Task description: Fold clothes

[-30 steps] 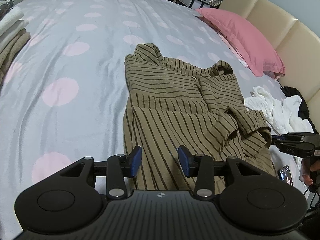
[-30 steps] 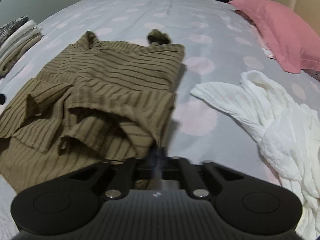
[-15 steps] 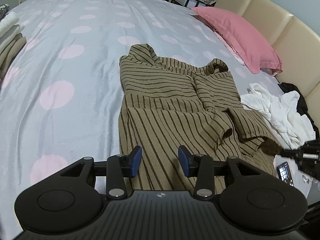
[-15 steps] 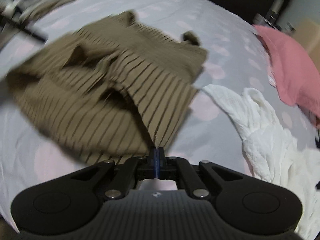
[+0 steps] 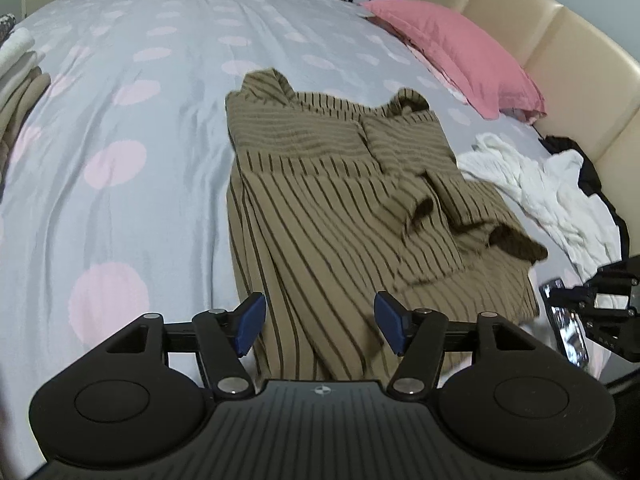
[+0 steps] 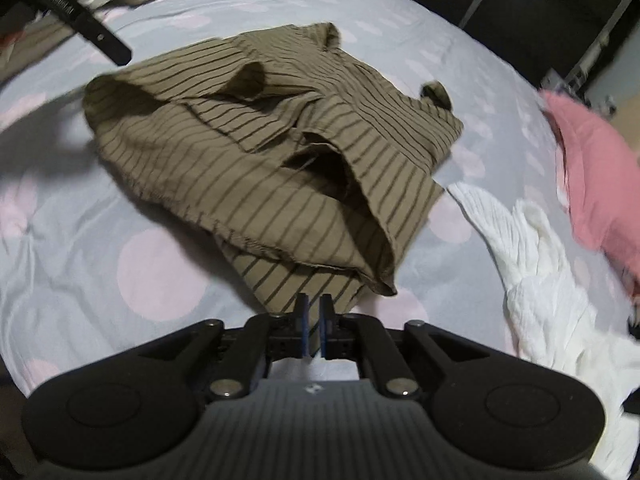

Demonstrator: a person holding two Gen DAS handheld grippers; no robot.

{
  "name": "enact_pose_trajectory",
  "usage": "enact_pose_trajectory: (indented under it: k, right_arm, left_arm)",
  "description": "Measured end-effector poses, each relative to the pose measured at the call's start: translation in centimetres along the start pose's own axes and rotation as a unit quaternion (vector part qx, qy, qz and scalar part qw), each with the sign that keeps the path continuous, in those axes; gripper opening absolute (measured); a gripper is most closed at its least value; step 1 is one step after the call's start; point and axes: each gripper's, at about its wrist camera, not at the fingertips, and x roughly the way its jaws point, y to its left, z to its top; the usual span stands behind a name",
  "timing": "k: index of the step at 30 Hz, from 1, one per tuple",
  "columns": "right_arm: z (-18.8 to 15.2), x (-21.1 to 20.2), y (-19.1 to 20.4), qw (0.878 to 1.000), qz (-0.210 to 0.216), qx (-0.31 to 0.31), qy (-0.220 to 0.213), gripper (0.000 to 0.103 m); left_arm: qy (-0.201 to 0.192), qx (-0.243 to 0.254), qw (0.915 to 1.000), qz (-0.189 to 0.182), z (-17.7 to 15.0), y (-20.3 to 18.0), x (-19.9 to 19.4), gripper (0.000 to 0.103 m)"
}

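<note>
The olive striped garment [image 5: 340, 200] lies spread on the bed [image 5: 120, 120], its collar end toward the far side and its near hem bunched, with 1 sleeve folded across the body into loose ridges. From the right wrist view the same garment [image 6: 260, 152] shows a lifted fold gaping open near its middle. The left gripper [image 5: 320, 328] hovers above the near hem, its 2 blue-padded fingers [image 5: 250, 322] spread wide with nothing between them. The right gripper [image 6: 314, 328] sits just at the garment's near edge, its pads drawn almost together with only a thin slit left; no cloth is visibly pinched there. Beside the garment lies a crumpled white cloth [image 6: 540, 280], and beyond that a pink pillow [image 5: 452, 52] against the cream headboard [image 5: 560, 60]. Folded clothes [image 5: 16, 80] are stacked at the bed's far left edge.
</note>
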Motion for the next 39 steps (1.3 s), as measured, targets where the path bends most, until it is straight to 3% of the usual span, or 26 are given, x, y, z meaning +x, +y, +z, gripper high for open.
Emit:
enact_pose_trajectory:
  k: [3,5,6,11,16,18,20,22,24,29,34,39]
  right_arm:
    - [0.1,0.6,1.4,0.998,-0.026,-0.048,-0.006,0.012]
    - [0.3,1.0,2.1,0.996,-0.042,-0.079,-0.008,0.032]
    - [0.5,1.1,2.5,0.994,-0.046,-0.093,-0.014,0.034]
    - [1.2,2.1,3.8,0.986,-0.067,-0.148,-0.023,0.036]
    - [1.6,3.6,4.7,0.976,-0.085,-0.198,-0.025,0.035]
    - [1.7,4.2,5.0,0.974,-0.084,-0.21,-0.027,0.03]
    - [2.1,4.3,5.1,0.973,-0.078,-0.213,-0.032,0.013]
    - [2.4,4.1,4.9,0.975,-0.067,-0.207,-0.037,0.003]
    - [2.8,3.6,4.6,0.979,-0.054,-0.194,-0.038,0.002]
    - [3.9,1.4,3.1,0.989,-0.006,-0.136,-0.057,0.002]
    - [4.5,0.4,2.4,0.992,0.062,-0.096,-0.06,0.002]
    - [4.0,2.5,3.2,0.991,0.032,-0.126,-0.023,0.002]
  left_arm:
    - [0.005,0.002,1.0,0.0,-0.5,-0.2,0.2,0.061]
    - [-0.002,-0.004,1.0,-0.004,-0.5,-0.1,0.3,0.061]
    - [-0.007,-0.013,0.9999,-0.007,-0.3,0.1,0.2,0.061]
    - [-0.032,-0.056,0.9979,-0.004,1.6,1.4,0.8,0.061]
    - [-0.01,-0.085,0.9963,-0.011,3.2,2.4,3.8,0.058]
    - [0.0,-0.091,0.9957,-0.016,3.5,2.5,4.7,0.048]
    - [0.001,-0.083,0.9964,-0.017,3.9,2.2,5.3,0.03]
    - [-0.002,-0.071,0.9973,-0.018,4.3,1.9,5.3,0.012]
    - [-0.015,-0.07,0.9972,-0.022,4.8,1.9,4.9,0.003]
    - [-0.062,-0.07,0.9955,-0.019,6.4,2.7,2.7,0.002]
    - [-0.043,-0.09,0.995,-0.006,6.8,4.5,3.1,0.002]
    - [-0.008,-0.093,0.9956,0.002,5.9,5.3,4.8,0.003]
